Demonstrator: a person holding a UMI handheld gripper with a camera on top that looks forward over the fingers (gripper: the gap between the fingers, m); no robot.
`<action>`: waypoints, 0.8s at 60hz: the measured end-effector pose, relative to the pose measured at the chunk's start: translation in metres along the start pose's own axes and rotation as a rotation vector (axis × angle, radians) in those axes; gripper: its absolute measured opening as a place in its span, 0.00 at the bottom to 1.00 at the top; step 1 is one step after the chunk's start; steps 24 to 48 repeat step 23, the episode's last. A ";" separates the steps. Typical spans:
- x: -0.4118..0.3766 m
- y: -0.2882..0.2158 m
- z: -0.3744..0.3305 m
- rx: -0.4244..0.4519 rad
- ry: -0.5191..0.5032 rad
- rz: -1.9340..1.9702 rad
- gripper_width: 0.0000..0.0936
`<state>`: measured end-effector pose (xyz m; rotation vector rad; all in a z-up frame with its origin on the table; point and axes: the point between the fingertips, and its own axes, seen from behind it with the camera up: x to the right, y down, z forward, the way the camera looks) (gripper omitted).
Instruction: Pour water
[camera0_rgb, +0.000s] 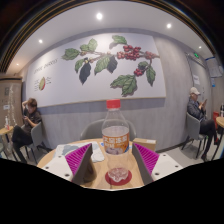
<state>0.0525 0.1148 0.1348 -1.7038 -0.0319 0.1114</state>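
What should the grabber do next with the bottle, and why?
Probably close the jaws a little more before lifting: the bottle stands upright between the pink pads of the gripper, with its red cap on. Whether they press it is unclear. No cup to pour into shows.

Tongs (117, 160) clamp a red-capped bottle (116, 135) above a table (172, 160)

Clear plastic bottle (116, 132), red cap on, upright, roughly half full of amber liquid, label band around the middle. Stands between the pink pads of the hand-held gripper (117, 163), lower body hidden behind the fingers; contact with the pads can't be judged.
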 end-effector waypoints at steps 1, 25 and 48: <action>0.000 0.001 -0.006 -0.003 0.000 -0.001 0.91; -0.052 0.053 -0.158 -0.080 -0.058 0.058 0.91; -0.052 0.053 -0.158 -0.080 -0.058 0.058 0.91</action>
